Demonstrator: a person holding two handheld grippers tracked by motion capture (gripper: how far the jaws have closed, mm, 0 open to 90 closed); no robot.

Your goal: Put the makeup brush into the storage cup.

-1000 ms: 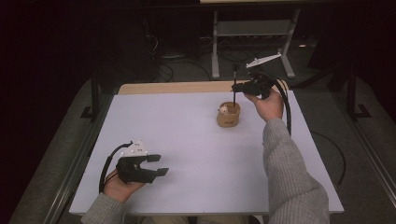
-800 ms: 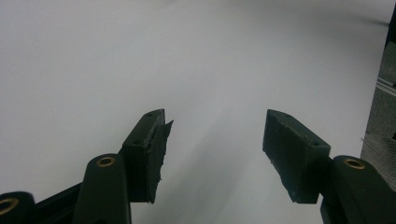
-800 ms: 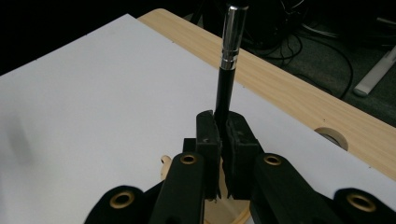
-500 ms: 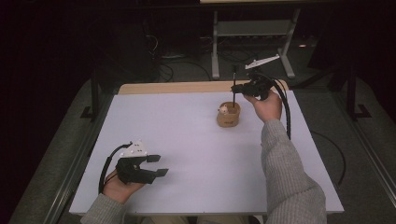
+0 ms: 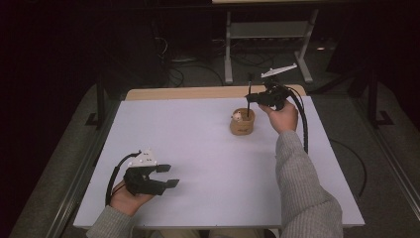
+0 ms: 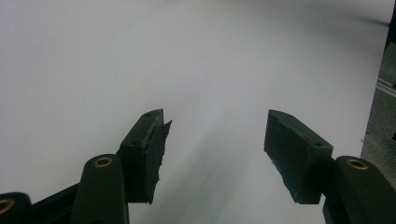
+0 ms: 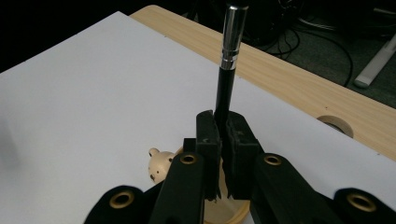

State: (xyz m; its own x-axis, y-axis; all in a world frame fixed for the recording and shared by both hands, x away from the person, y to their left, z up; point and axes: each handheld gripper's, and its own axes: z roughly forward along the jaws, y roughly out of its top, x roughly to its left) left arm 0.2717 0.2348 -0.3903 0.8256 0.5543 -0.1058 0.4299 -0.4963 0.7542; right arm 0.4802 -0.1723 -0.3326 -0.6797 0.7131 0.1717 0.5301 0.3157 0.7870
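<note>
A small round wooden holder with a little bear figure on its rim stands on the white table at the back right. My right gripper hovers just above it, shut on a black pen held upright, its lower end over the cup. In the right gripper view the pen with its silver band rises between the closed jaws of the right gripper, and the bear figure peeks out below. My left gripper rests open near the front left, with nothing between its jaws.
The white tabletop has a wooden strip along its far edge, with a round cable hole. Behind the table are a metal stand and floor cables. Dark floor lies on both sides.
My right gripper with the pen has shifted slightly over the wooden holder. The left gripper has stayed put.
</note>
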